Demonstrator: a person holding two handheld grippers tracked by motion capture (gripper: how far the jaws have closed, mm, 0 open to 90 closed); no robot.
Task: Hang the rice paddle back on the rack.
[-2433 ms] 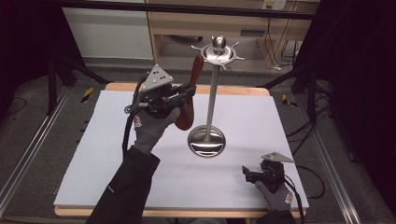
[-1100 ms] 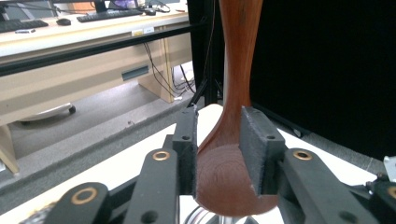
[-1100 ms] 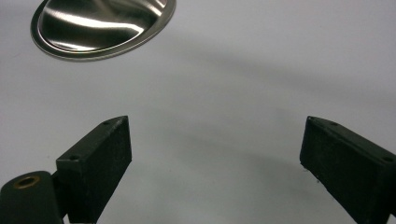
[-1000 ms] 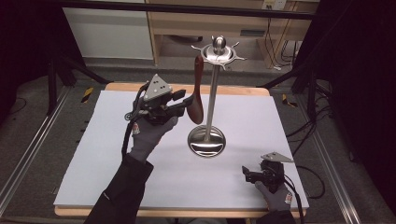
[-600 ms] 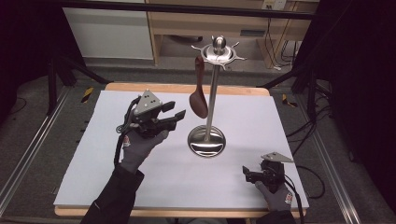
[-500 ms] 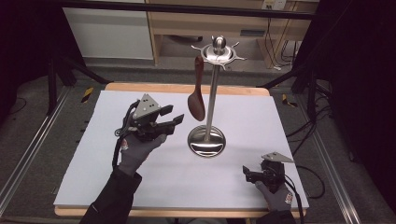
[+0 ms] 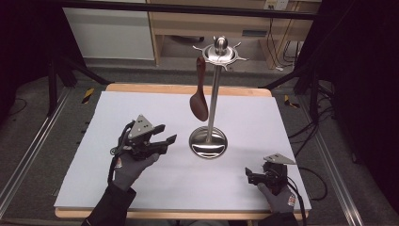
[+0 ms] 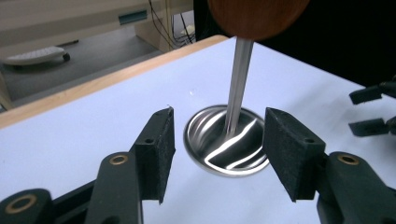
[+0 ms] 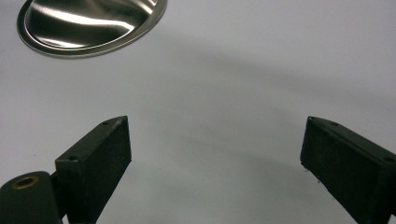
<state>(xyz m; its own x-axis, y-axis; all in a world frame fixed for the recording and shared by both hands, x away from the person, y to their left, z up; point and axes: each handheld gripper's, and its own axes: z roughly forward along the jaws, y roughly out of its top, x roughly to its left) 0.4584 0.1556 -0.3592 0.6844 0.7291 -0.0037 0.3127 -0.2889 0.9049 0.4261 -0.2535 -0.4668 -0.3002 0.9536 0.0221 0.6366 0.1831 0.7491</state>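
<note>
A brown wooden spoon (image 7: 199, 96) hangs from a hook at the top of a shiny metal stand (image 7: 209, 141). The spoon's round end hangs down beside the thin pole, above the stand's round base. The stand sits in the middle of a white table (image 7: 117, 113).

The left gripper (image 7: 162, 135) is low over the table, to the left of the stand. Its 2 black jaws have just been opening and now stand wide apart with nothing between them. In the left gripper view (image 8: 217, 154), the stand's base and pole show through the gap, and the spoon's round end (image 8: 257, 16) hangs above.

The right gripper (image 7: 250, 175) rests near the table's front right corner. Its 2 jaws are wide open too and hold nothing.
</note>
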